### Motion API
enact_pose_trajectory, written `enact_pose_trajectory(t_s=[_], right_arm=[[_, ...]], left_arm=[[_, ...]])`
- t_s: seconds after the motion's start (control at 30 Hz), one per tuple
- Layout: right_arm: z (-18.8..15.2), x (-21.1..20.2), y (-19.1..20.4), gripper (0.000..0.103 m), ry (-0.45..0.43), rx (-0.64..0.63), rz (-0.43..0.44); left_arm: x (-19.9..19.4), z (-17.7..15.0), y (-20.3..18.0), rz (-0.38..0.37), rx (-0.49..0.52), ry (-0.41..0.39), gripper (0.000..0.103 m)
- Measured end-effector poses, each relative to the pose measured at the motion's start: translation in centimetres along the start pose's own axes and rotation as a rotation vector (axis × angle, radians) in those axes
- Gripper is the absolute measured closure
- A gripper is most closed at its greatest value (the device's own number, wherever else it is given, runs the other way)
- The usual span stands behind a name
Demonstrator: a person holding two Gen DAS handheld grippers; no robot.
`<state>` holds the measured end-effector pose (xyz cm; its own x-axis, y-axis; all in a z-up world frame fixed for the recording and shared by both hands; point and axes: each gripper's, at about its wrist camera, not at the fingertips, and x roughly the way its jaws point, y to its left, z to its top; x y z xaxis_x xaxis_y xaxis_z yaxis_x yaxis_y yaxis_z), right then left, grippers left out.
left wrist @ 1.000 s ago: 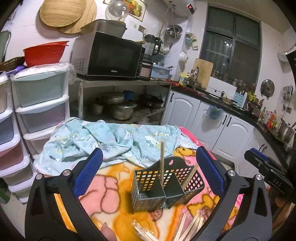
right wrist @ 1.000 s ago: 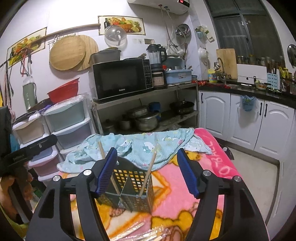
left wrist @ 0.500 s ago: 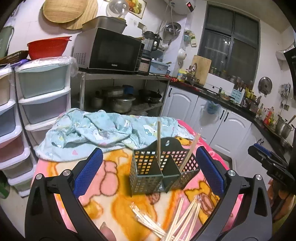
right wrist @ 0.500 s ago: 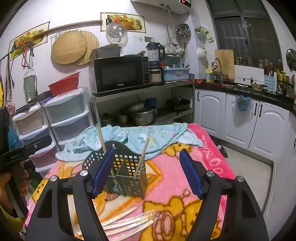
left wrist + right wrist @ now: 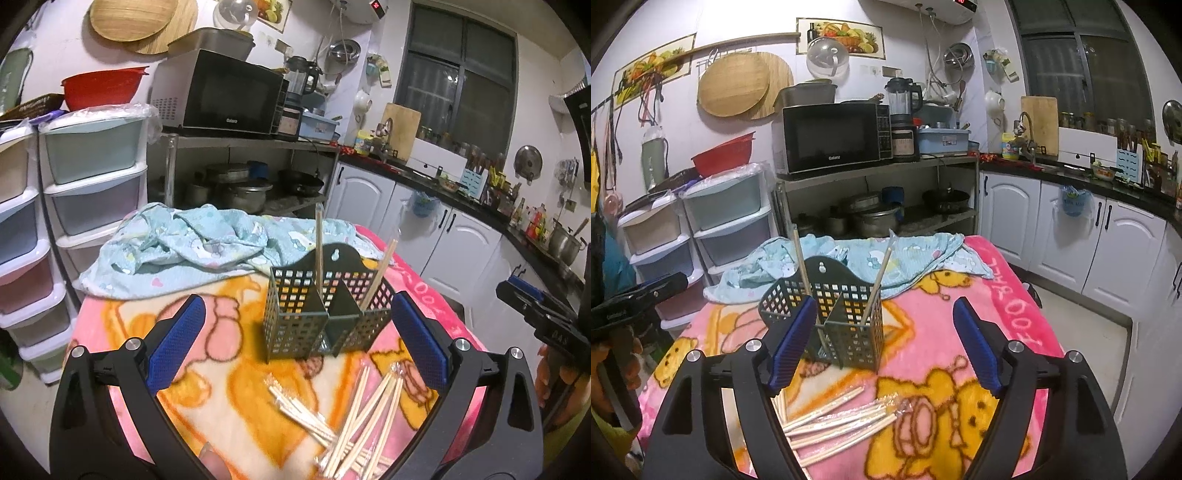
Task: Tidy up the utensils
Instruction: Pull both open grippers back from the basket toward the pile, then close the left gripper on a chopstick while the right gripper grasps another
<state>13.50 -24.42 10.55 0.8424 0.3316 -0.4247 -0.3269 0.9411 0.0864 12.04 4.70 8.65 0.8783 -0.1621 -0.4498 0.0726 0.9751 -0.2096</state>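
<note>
A dark perforated utensil holder (image 5: 325, 314) with two compartments stands on the pink cartoon blanket (image 5: 229, 373). One wooden chopstick (image 5: 318, 251) stands upright in its left compartment and another (image 5: 376, 275) leans in the right one. Several wrapped chopsticks (image 5: 354, 417) lie loose on the blanket in front of it. My left gripper (image 5: 295, 339) is open and empty, above the blanket short of the holder. In the right wrist view the holder (image 5: 834, 321) and loose chopsticks (image 5: 842, 417) show too. My right gripper (image 5: 882, 347) is open and empty, near the holder's right side.
A crumpled light-blue cloth (image 5: 192, 247) lies at the blanket's far edge. Plastic drawer towers (image 5: 74, 192) stand left, a metal shelf with a microwave (image 5: 221, 96) and pots behind, white cabinets (image 5: 1071, 243) right. The other gripper shows at each view's edge (image 5: 543, 317).
Both grippers have pulled back and tilted down, so the holder sits higher in view and more of the loose chopsticks on the blanket show. Both stay open.
</note>
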Motion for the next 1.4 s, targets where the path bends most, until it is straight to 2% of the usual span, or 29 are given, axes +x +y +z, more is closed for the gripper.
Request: enact_pose_trajectory(t_s=[0.73, 1.23, 1.4], right_arm=[[-4.7, 1.2, 1.3, 0.028, 0.136, -0.054, 0.007], [-7.4, 3.2, 0.7, 0.028, 0.221, -0.053, -0.025], [-8.2, 3.8, 0.9, 0.028, 0.245, -0.062, -0.021]], left_arm=[[0.2, -6.3, -0.7, -0.049, 0.038, 0.155, 0.010], [1.0, -10.9, 0.5, -0.112, -0.020, 0.299, 0.011], [1.7, -12.4, 1.1, -0.175, -0.077, 0.372, 0.011]])
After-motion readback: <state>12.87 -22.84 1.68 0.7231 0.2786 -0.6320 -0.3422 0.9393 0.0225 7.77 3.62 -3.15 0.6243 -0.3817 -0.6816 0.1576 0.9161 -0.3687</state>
